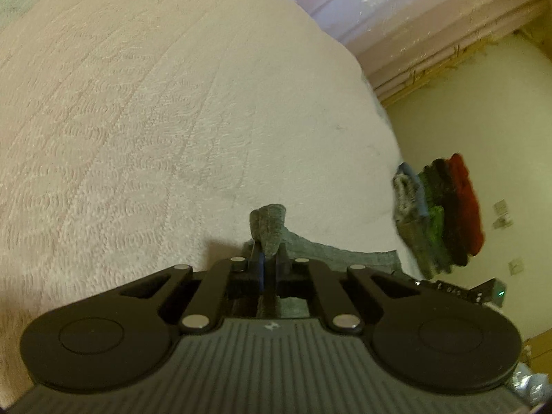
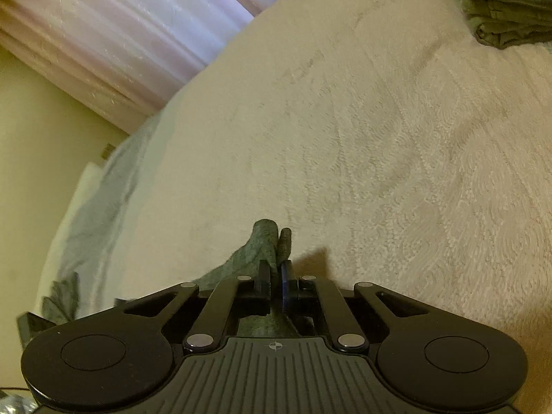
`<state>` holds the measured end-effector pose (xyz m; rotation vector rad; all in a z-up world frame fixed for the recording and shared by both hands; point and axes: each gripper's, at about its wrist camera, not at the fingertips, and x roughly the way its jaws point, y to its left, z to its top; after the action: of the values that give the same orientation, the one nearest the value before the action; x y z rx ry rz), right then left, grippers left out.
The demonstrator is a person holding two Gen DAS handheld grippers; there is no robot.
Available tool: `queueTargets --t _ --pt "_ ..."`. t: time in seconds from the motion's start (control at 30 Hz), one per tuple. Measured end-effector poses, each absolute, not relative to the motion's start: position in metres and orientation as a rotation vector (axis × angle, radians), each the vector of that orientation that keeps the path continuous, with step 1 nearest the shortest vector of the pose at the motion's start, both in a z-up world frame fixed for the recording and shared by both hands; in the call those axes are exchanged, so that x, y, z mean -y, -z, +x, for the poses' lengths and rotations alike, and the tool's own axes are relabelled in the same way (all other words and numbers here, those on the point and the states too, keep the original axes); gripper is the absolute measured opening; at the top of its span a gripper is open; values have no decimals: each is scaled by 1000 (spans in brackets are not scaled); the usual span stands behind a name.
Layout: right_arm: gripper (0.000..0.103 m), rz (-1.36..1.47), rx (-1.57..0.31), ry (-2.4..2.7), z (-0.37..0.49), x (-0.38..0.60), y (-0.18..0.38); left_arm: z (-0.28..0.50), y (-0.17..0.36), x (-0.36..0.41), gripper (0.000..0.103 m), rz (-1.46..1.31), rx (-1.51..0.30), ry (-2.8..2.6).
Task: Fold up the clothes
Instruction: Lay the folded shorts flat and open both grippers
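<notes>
A grey garment (image 1: pixel 331 253) hangs between both grippers above a white textured bedspread (image 1: pixel 138 120). My left gripper (image 1: pixel 268 258) is shut on one bunched corner of it, which pokes up past the fingertips. From there the cloth stretches away to the right. In the right wrist view, my right gripper (image 2: pixel 276 270) is shut on another bunch of the same grey garment (image 2: pixel 265 241), and the cloth trails off to the left. Most of the garment is hidden under the gripper bodies.
A stack of folded clothes (image 1: pixel 438 214) in grey, blue, green, black and red sits near the bed's right edge. Folded olive and blue clothes (image 2: pixel 503 7) lie at the top right of the right wrist view. Pale curtains (image 2: pixel 120 34) and a cream wall lie beyond the bed.
</notes>
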<state>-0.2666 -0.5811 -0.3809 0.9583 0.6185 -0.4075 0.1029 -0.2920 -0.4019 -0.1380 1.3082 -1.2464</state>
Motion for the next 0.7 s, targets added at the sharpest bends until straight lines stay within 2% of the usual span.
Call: queueTargets --t 0.17,0.2,0.27,0.3,0.37,0.4,0.43,0.53,0.7 --pt "7 923 -747 531 -261 575 399 99 405 301 5 -38 -1253 1260" --pt "13 925 -742 548 -261 573 398 96 407 304 7 -3 -1253 1244" --pt "57 902 -730 591 -263 566 389 93 409 306 19 36 -1243 1206" --pt "60 877 -724 615 -265 561 382 92 407 305 19 38 -1235 1186" --pt "60 813 -733 643 -268 548 368 95 401 296 29 0 -1231 1121" --pt "60 774 -746 646 -269 540 361 95 396 290 29 -14 -1232 1078" --pt "60 743 -746 625 -269 527 355 94 389 281 27 -20 -1236 1043" --pt "60 641 -782 545 -268 485 340 79 363 260 0 34 -1213 1091" --pt "60 474 -864 440 -255 414 342 20 332 243 0 179 -1099 1208"
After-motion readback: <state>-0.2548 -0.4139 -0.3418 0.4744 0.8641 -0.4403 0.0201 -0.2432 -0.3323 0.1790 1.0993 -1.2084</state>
